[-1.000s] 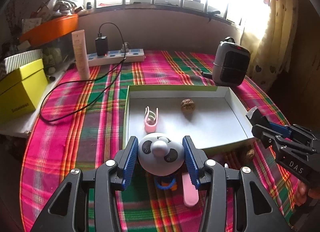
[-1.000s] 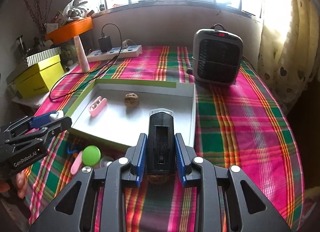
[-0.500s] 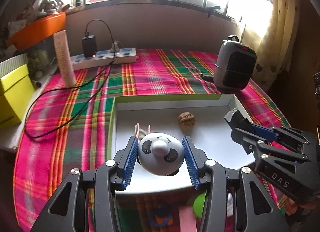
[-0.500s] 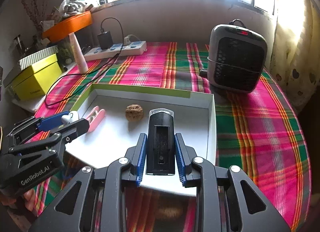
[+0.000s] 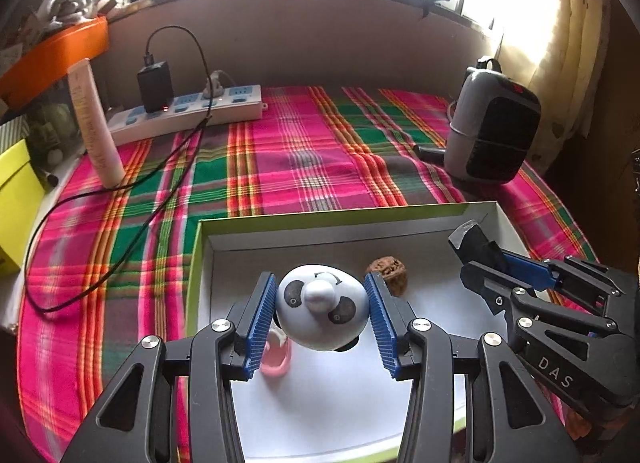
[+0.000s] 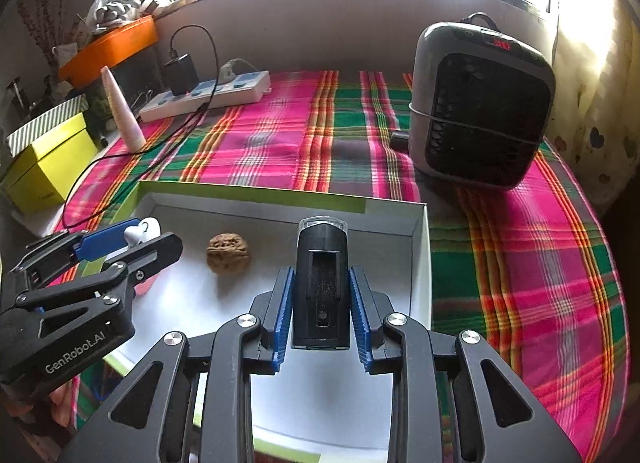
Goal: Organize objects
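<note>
Left wrist view: left hand-held gripper (image 5: 322, 317) clenched on a white panda-face toy (image 5: 322, 309), held above the white box tray (image 5: 505, 219) on the plaid-covered bench (image 5: 304, 159). Walnut (image 5: 387, 269) and pink clip (image 5: 275, 357) lie inside the tray. Right hand-held gripper (image 5: 472, 247) enters from the right, over the tray

Right wrist view: right hand-held gripper (image 6: 322, 313) clenched on a black cylindrical device (image 6: 322, 283) above the tray's right half, walnut to its left, heater (image 6: 480, 107) behind the tray
</note>
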A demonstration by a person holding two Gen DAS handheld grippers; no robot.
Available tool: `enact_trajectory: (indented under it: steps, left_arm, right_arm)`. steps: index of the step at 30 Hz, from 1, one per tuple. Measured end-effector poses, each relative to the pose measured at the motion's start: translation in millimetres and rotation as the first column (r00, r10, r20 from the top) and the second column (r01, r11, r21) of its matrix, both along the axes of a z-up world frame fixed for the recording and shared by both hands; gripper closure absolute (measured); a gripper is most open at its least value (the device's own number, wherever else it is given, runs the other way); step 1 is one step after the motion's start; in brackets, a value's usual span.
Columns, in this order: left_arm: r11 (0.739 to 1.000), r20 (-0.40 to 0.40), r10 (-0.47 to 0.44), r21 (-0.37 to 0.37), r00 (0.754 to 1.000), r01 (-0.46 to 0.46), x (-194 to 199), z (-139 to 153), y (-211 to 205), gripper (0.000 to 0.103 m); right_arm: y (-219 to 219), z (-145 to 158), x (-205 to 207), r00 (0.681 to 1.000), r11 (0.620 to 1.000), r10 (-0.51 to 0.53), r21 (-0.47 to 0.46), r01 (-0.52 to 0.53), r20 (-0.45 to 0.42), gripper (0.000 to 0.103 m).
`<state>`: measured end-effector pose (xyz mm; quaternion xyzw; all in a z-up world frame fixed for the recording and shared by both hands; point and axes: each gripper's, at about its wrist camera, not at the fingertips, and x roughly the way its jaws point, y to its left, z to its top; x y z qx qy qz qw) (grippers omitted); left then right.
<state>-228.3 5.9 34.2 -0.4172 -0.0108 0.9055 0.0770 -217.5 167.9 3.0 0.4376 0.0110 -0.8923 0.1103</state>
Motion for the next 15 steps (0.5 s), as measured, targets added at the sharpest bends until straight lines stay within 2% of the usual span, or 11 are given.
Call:
enact_trajectory:
  steps: [15]
  left_arm:
    - [0.998,0.027,-0.006,-0.054,1.0,0.008,-26,-12,9,0.059]
  right_arm:
    - [2,-10,-12,1.0,1.0,-0.01,0.014,0.01,0.017,0.074]
